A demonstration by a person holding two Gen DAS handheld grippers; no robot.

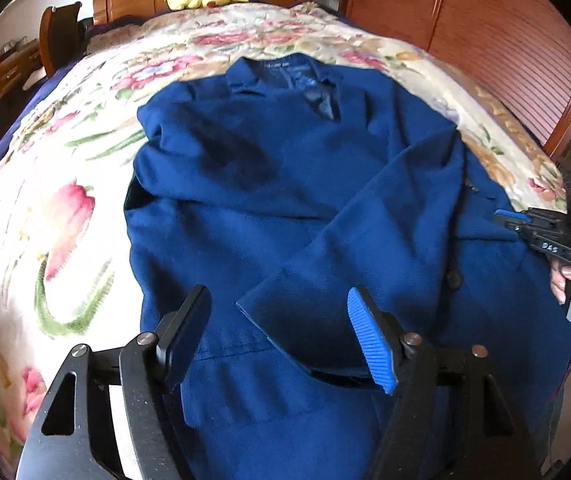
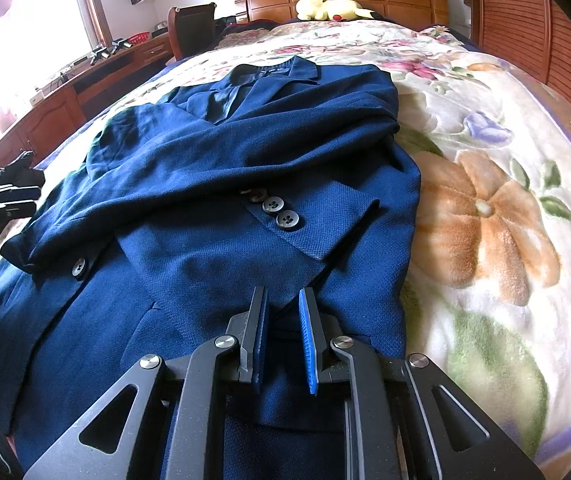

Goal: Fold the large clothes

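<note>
Our left gripper point(image 1: 277, 336) has its fingers spread wide above the left sleeve cuff point(image 1: 285, 304), nothing between them; we judge the sleeve is laid where we want it, slanted across the chest. Fingers of the right gripper point(image 2: 283, 340) stand nearly together with only a narrow gap; whether they pinch the cloth at the jacket's near right edge we cannot tell. We hold that side low, probably to pin the jacket point(image 2: 205, 168) flat. It lies face up on the floral blanket point(image 2: 485, 208), collar point(image 2: 269, 74) far, both sleeves crossed over the front, hem nearest us
</note>
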